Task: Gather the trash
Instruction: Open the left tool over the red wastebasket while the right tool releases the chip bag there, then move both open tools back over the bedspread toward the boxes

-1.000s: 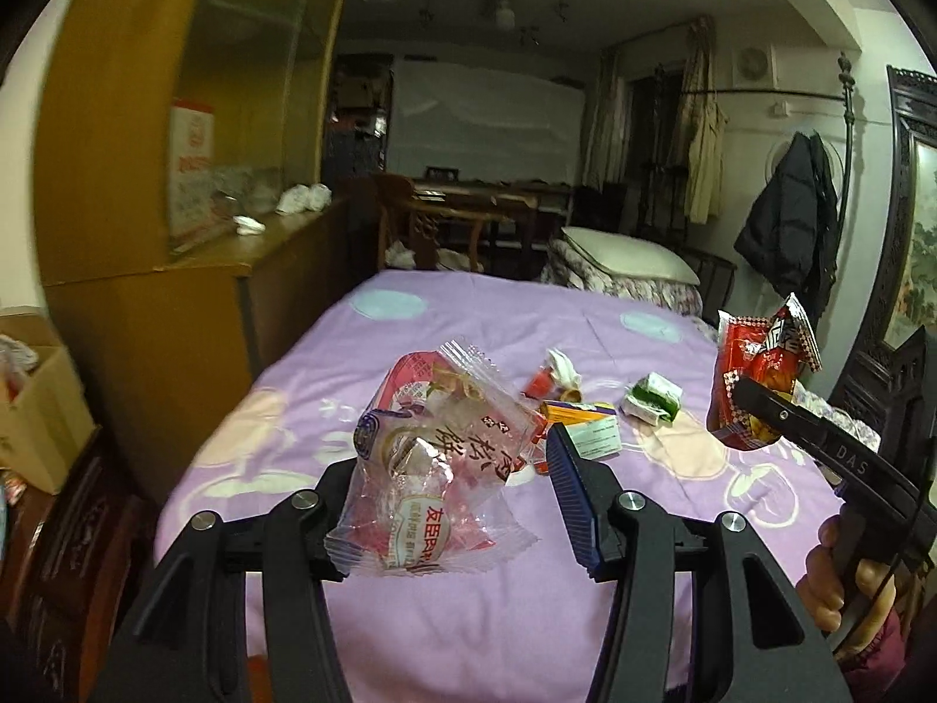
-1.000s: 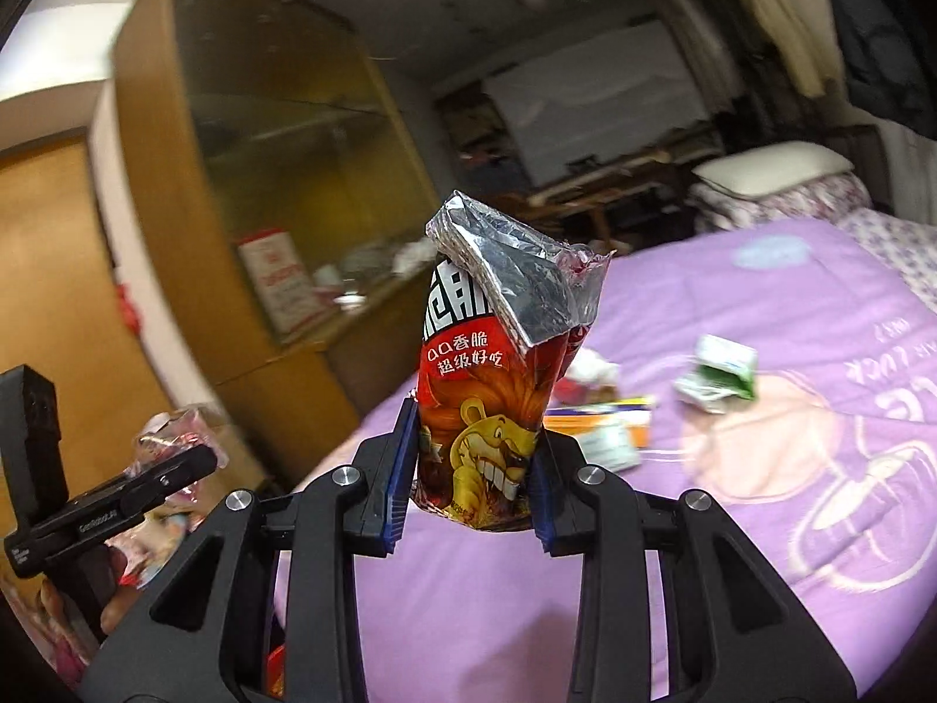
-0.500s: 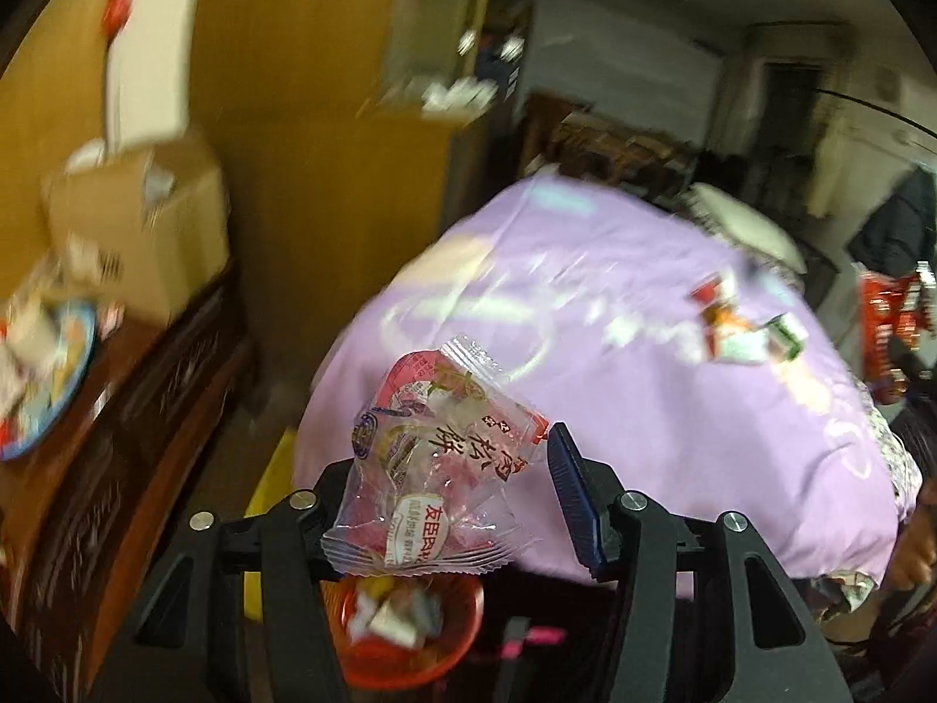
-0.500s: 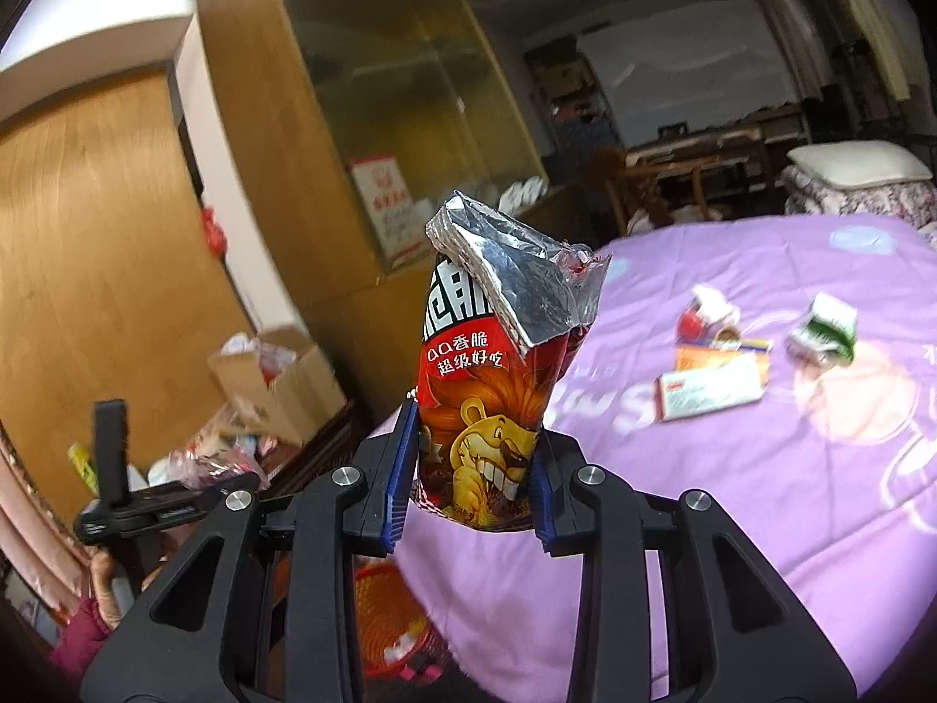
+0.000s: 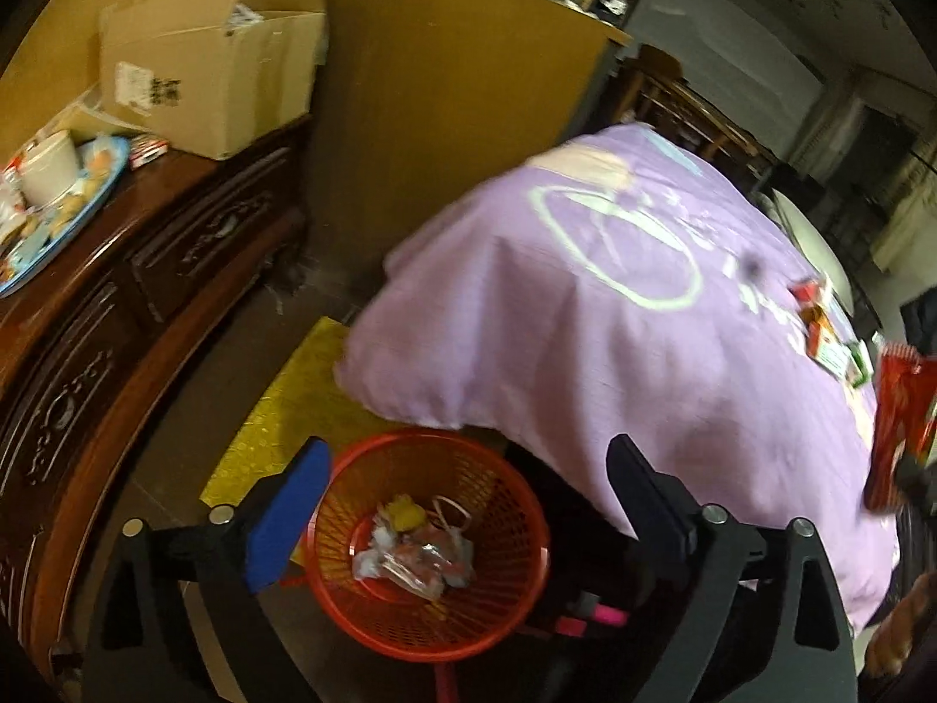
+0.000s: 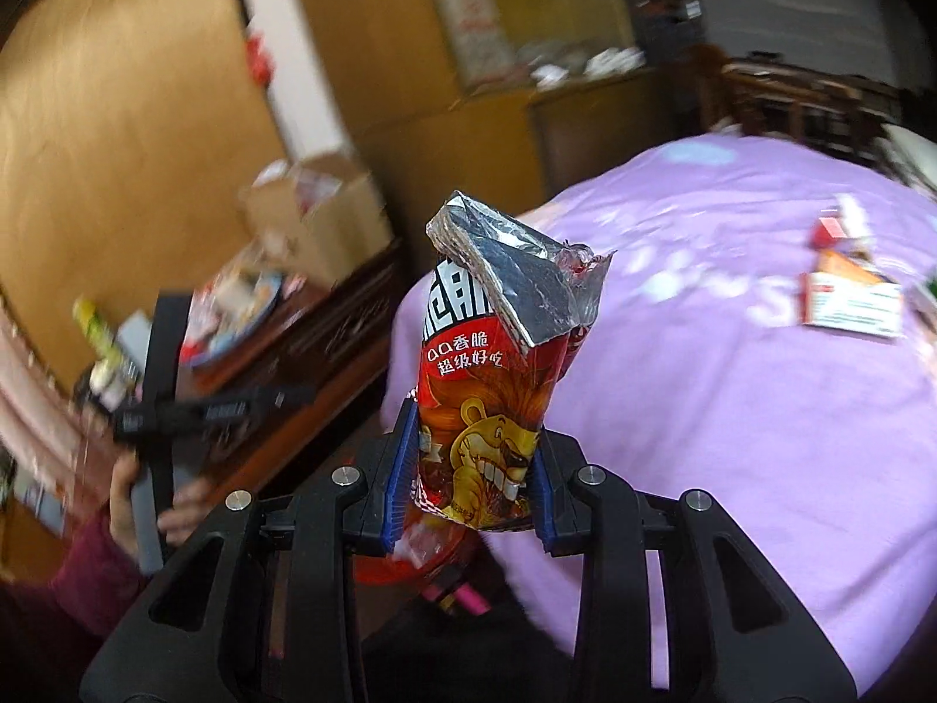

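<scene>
Left hand-held gripper [image 5: 462, 486] is spread wide with nothing between its fingers, hanging directly over the round red plastic mesh wastebasket [image 5: 430, 545] on the floor at the foot corner of the bed. Inside the basket lies a crumpled clear plastic snack wrapper [image 5: 416, 562] plus a few other scraps, one yellowish [image 5: 407, 514]. A yellow mat [image 5: 293, 410] lies on the floor just beside the basket, partly under the bed corner. Right hand-held gripper [image 6: 468, 480] is clenched on a red foil snack bag with a cartoon lion print [image 6: 498, 386], held upright, its torn silver top folded over; the same bag shows at the right edge of the left wrist view [image 5: 899, 427]. Purple quilt with pale ring patterns [image 5: 615, 322] covers the bed; remaining trash, a few small boxes and wrappers [image 6: 849, 287], sits toward the far right edge of the bed, blurred. Dark carved wooden sideboard [image 5: 117, 293] runs along the left, carrying an open cardboard box [image 5: 205, 58] and a blue plate with cluttered items [image 5: 52, 217]. Tall yellow-brown cabinet [image 5: 445, 88] stands behind. The person's left hand [image 6: 146, 492] grips the other tool's handle at the left of the right wrist view.
</scene>
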`<state>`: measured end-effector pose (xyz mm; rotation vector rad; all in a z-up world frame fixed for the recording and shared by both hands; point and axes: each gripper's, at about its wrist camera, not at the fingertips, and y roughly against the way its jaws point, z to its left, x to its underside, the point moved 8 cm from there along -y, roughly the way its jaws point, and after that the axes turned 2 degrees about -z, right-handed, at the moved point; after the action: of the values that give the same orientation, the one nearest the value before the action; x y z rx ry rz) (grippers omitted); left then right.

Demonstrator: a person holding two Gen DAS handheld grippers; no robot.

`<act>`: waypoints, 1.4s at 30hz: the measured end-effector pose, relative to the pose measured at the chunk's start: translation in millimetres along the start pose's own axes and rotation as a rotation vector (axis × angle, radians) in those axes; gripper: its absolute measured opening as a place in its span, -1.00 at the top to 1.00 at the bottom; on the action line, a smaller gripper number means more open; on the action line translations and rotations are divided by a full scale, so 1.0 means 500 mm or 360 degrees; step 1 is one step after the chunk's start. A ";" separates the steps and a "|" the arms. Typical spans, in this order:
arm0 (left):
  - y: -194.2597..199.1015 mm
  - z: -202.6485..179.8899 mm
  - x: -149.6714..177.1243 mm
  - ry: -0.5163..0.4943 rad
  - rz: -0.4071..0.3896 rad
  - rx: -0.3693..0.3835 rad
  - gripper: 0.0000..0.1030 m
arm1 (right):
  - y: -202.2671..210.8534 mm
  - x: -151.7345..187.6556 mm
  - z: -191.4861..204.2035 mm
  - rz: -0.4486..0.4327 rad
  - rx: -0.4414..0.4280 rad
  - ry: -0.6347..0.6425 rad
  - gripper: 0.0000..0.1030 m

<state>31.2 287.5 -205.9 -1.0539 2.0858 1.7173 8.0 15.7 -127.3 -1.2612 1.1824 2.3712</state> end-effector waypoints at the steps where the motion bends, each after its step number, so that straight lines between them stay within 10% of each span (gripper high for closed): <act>1: -0.001 0.020 -0.001 0.0024 -0.0006 -0.0032 -0.84 | -0.023 0.004 0.021 0.0046 -0.0025 0.0039 0.33; 9: -0.017 0.135 0.001 0.0105 -0.0039 -0.0216 -0.86 | -0.189 0.040 0.158 0.0381 -0.0195 0.0277 0.26; 18: -0.042 0.211 0.024 0.0183 -0.0015 -0.0262 -0.86 | -0.291 0.082 0.202 0.0564 -0.0198 0.0354 -0.30; 42: 0.084 -0.028 -0.021 -0.0222 -0.0227 -0.0193 -0.89 | 0.010 -0.028 -0.014 -0.0048 0.0145 0.0001 -0.53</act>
<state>14.6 280.3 -164.3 -1.0556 1.7981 1.8094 18.3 9.6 -116.1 -1.2419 1.2476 2.2681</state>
